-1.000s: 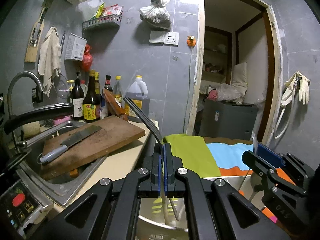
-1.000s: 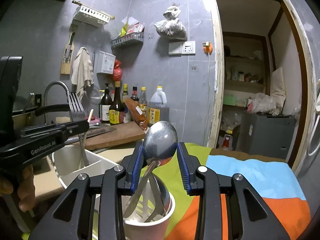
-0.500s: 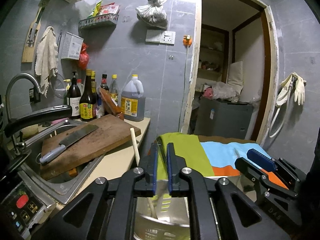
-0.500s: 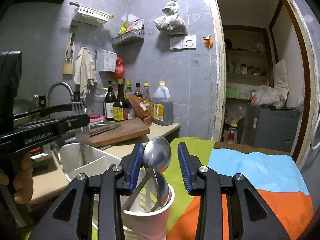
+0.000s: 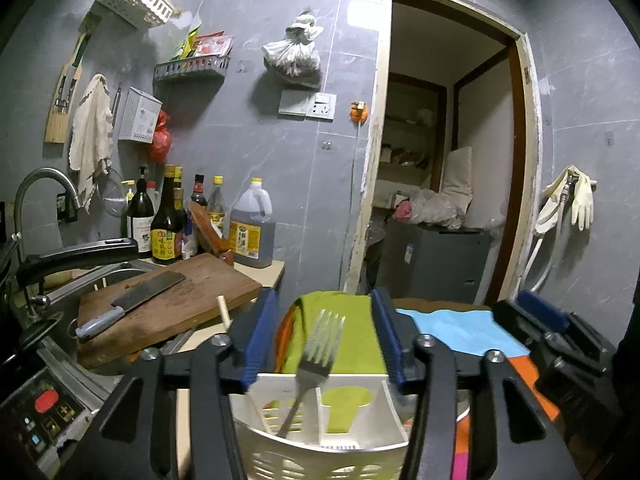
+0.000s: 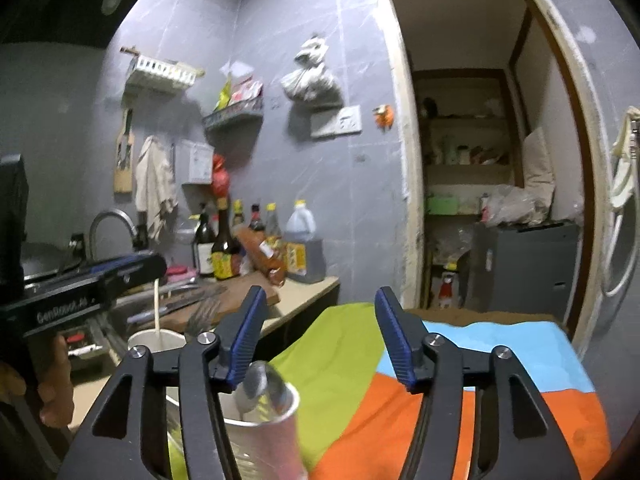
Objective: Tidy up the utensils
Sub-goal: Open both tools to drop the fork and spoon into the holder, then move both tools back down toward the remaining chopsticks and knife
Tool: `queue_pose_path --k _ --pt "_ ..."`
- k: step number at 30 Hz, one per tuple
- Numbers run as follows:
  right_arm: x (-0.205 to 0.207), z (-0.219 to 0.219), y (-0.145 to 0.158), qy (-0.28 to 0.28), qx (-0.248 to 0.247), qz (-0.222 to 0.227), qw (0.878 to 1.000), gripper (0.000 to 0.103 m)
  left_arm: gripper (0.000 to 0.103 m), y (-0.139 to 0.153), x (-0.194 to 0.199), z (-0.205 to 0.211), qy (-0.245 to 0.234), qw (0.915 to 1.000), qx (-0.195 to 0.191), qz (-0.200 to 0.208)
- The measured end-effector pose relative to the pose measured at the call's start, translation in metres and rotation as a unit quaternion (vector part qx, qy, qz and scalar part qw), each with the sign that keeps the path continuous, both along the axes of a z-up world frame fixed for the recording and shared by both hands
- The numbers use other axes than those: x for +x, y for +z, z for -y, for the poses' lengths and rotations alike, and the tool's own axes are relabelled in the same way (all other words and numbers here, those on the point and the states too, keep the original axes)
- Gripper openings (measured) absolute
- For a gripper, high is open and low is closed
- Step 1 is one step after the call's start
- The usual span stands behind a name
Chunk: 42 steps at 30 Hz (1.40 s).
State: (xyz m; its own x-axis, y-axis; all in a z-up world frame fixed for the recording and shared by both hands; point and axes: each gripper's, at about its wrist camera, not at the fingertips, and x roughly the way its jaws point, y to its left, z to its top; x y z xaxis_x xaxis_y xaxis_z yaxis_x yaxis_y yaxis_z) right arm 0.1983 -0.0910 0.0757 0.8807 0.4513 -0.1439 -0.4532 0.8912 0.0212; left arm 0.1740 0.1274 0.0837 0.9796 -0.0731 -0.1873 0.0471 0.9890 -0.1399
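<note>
Both tools had let go since a second earlier, when I had the left gripper (image 5: 324,340) pinched on the fork (image 5: 316,360) and the right gripper (image 6: 320,340) around the spoon (image 6: 260,384). Now the left jaws were spreading with the fork standing free between them, tines up, its handle down in a compartment of the white utensil caddy (image 5: 320,432). On the right the jaws were widening too, pads clear of the spoon — its bowl leaned at the rim of the cup-shaped holder (image 6: 264,432) just below the left pad. A pale chopstick (image 6: 157,304) stood in the caddy's far-left compartment.

Under the caddy lay a cloth (image 6: 460,384) in green, blue and orange. Far left, a cleaver (image 5: 128,308) rested on a wooden cutting board (image 5: 176,304) across the sink, sauce bottles (image 5: 168,220) behind it against grey tiled wall — an open doorway (image 5: 448,152) to the right.
</note>
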Motion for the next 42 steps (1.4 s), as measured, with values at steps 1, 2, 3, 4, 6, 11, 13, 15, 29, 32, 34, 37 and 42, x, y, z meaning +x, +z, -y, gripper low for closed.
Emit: queue_pose_path --k 1,2,3,4,6,11,13,15,29,32,34,37,42 --pt "-0.002 0.006 0.003 -0.006 0.002 0.003 1.0 0.064 0.054 0.002 -0.001 0.004 -0.003 1.0 0.0 0.002" --pt "-0.004 0.012 0.005 -0.01 0.004 0.006 1.0 0.067 0.057 0.003 -0.003 0.008 -0.005 1.0 0.002 0.004" --pt "-0.007 0.019 0.009 -0.016 0.007 0.01 1.0 0.071 0.062 0.004 -0.004 0.012 -0.008 1.0 0.002 0.006" --pt "-0.01 0.025 0.011 -0.02 0.009 0.014 1.0 0.074 0.068 0.005 -0.006 0.018 -0.012 0.9999 0.004 0.009" --pt "-0.016 0.039 0.016 -0.034 0.01 0.022 0.999 0.081 0.077 0.007 -0.008 0.027 -0.02 0.9997 0.008 0.012" --pt "-0.032 0.072 0.023 -0.063 0.017 0.034 0.997 0.099 0.09 0.009 -0.017 0.053 -0.043 0.9986 0.011 0.031" --pt "-0.038 0.084 0.025 -0.071 0.012 0.035 0.997 0.101 0.094 0.009 -0.019 0.062 -0.054 0.998 0.0 0.033" --pt "-0.045 0.095 0.027 -0.081 0.001 0.039 0.996 0.103 0.096 0.008 -0.021 0.069 -0.063 0.9974 -0.012 0.031" --pt "-0.077 0.172 0.013 -0.149 -0.032 0.012 0.988 0.103 0.097 -0.01 -0.024 0.138 -0.138 0.9901 0.01 -0.021" --pt "-0.074 0.18 0.003 -0.159 -0.039 -0.009 0.987 0.103 0.097 -0.019 -0.023 0.154 -0.147 0.9881 0.026 -0.036" --pt "-0.072 0.184 -0.004 -0.164 -0.047 -0.021 0.985 0.103 0.096 -0.026 -0.021 0.165 -0.153 0.9863 0.036 -0.049" --pt "-0.069 0.19 -0.014 -0.168 -0.054 -0.039 0.984 0.103 0.096 -0.037 -0.015 0.176 -0.163 0.983 0.045 -0.073" --pt "-0.06 0.2 -0.028 -0.164 -0.057 -0.072 0.982 0.103 0.096 -0.054 -0.006 0.186 -0.171 0.9782 0.049 -0.106"
